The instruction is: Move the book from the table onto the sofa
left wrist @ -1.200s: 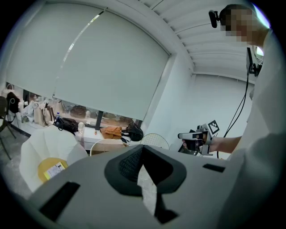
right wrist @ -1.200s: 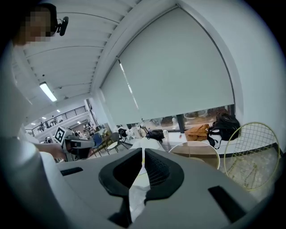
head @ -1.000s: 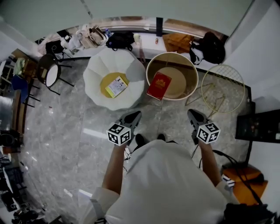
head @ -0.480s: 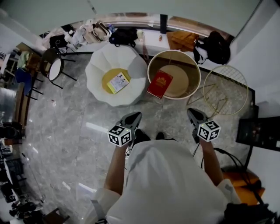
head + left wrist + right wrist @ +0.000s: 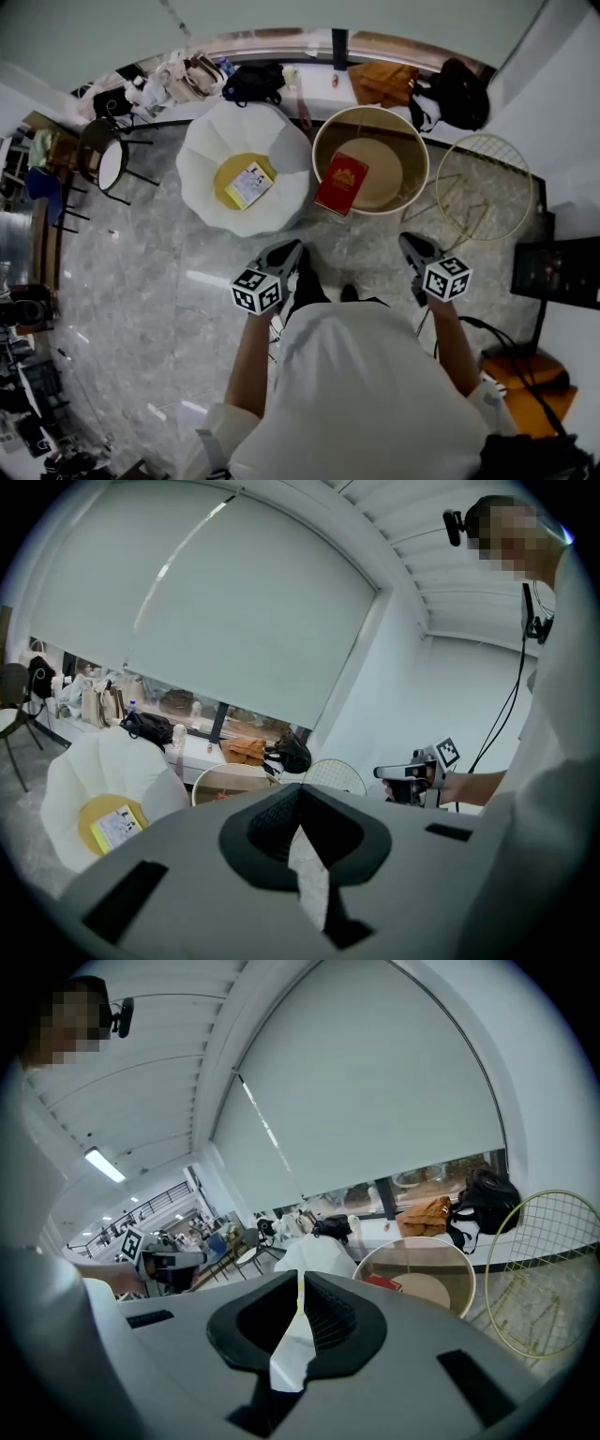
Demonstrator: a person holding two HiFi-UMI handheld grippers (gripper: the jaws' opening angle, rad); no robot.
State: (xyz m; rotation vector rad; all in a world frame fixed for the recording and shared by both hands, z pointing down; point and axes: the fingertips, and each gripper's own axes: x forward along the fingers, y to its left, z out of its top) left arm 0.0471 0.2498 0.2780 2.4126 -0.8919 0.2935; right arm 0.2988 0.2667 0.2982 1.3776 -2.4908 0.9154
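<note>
A red book [image 5: 341,184] lies on the near left part of the round tan table [image 5: 412,150], overhanging its rim. Left of the table stands the white petal-shaped sofa [image 5: 281,150], with a yellow seat cushion [image 5: 228,178] and a small booklet [image 5: 248,185] on it. My left gripper [image 5: 292,247] is shut and empty, held in the air short of the sofa's front. The right gripper [image 5: 410,241] is also shut and empty, short of the table. In the right gripper view the book [image 5: 382,1282] shows just beyond the shut jaws of the right gripper [image 5: 300,1283]. In the left gripper view the left gripper [image 5: 300,789] points between sofa [image 5: 75,780] and table [image 5: 225,778].
A round gold wire rack [image 5: 483,183] stands right of the table. A black chair [image 5: 103,159] is left of the sofa. Bags [image 5: 258,82] and a black backpack [image 5: 459,94] lie on the window ledge behind. Marble floor lies between me and the furniture.
The person has stepped a little toward the table, one shoe now forward between the grippers. Both grippers have sunk slightly and stay shut.
</note>
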